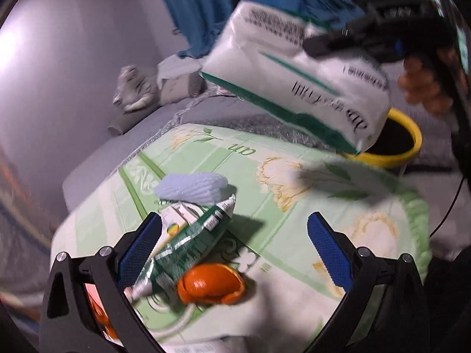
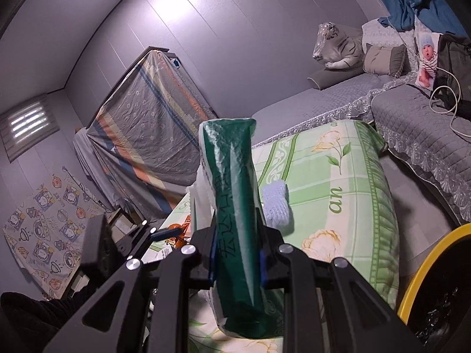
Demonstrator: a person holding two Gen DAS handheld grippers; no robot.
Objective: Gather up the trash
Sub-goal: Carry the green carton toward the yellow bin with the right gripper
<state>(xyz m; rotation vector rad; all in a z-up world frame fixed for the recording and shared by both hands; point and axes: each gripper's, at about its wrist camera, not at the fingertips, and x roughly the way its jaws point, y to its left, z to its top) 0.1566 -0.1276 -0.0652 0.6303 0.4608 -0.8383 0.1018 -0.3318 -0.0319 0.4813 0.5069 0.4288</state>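
The right tongs (image 2: 237,260), low in the right wrist frame's centre, are clenched on a white and green plastic tissue pack (image 2: 232,206). In the left wrist view that pack (image 1: 297,73) hangs at upper right, its lower corner over a yellow-rimmed black bin (image 1: 412,141). The left tongs (image 1: 235,244) are spread wide above a crumpled green wrapper (image 1: 188,241), an orange peel (image 1: 212,286) and a pale blue foam net (image 1: 191,188) on the green floral cushion (image 1: 294,206).

Green, white and yellow trash scene
White-and-green tissue pack (image 1: 294,67); yellow-rimmed bin (image 1: 409,135); pale green flowered cover (image 1: 294,206); orange peel (image 1: 212,286); pale blue foam net (image 1: 191,188).
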